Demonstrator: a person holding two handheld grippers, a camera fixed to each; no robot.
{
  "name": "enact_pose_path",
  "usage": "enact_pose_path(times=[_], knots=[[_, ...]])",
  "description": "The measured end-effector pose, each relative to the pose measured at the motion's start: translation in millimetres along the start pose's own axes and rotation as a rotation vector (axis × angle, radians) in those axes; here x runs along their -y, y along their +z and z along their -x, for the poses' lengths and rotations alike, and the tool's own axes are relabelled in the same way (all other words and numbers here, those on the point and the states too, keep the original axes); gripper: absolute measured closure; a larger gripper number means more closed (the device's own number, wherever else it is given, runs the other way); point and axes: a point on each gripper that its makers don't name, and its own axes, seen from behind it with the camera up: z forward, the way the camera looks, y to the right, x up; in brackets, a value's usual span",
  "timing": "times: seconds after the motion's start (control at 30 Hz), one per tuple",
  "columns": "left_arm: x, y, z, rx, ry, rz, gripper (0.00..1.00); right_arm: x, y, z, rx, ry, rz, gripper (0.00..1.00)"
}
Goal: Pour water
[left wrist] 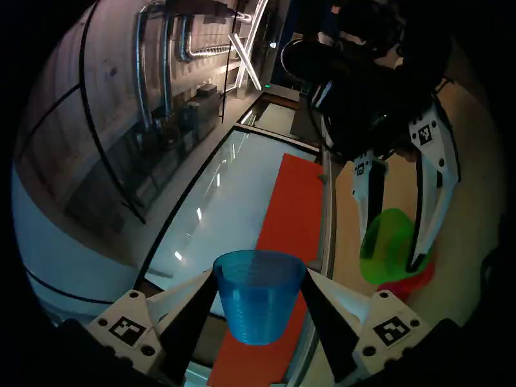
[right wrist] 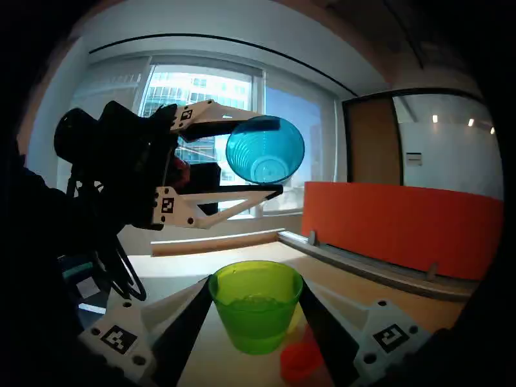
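The left gripper (left wrist: 258, 284) clamps a blue cup (left wrist: 258, 303) between both fingers. In the right gripper view the cup is tipped on its side, mouth facing out, raised above the green cup (right wrist: 256, 303). The right gripper (right wrist: 256, 287) pinches that green cup down by the wooden table (right wrist: 187, 271), just beside a red object (right wrist: 298, 358), perhaps another cup.

The blue cup (left wrist: 259, 297) is translucent plastic with finely ribbed walls, and the green cup (right wrist: 256, 306) is translucent plastic too, smooth and glossy. The desk (right wrist: 180, 271) is pale matt wood; the orange panel (right wrist: 400, 222) is matt, possibly cloth-covered.
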Motion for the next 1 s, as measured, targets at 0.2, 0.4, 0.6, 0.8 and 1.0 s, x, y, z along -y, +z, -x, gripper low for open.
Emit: enact_pose_path(times=[0.2, 0.4, 0.6, 0.8, 1.0], knots=[[-0.6, -0.3, 8.2, 0.0, -0.143, 0.015, 0.14, 1.1, -2.0, -1.6, -0.007, -0.004, 0.002, 0.08], [-0.8, -4.4, 6.9, -0.021, -0.286, 0.029, 0.14, 1.8, -4.8, -2.2, -0.009, -0.006, 0.006, 0.08], [6.8, -4.3, 11.3, -0.017, -0.449, 0.019, 0.14, 1.3, -6.5, -5.5, -0.014, -0.006, 0.011, 0.08], [8.0, -1.5, 24.9, 0.01, -0.598, 0.014, 0.14, 1.3, -8.5, -7.8, -0.019, -0.007, 0.014, 0.08], [13.6, -3.8, 28.7, -0.006, -0.76, 0.008, 0.14, 1.3, -10.2, -11.4, -0.027, -0.011, 0.018, 0.08]])
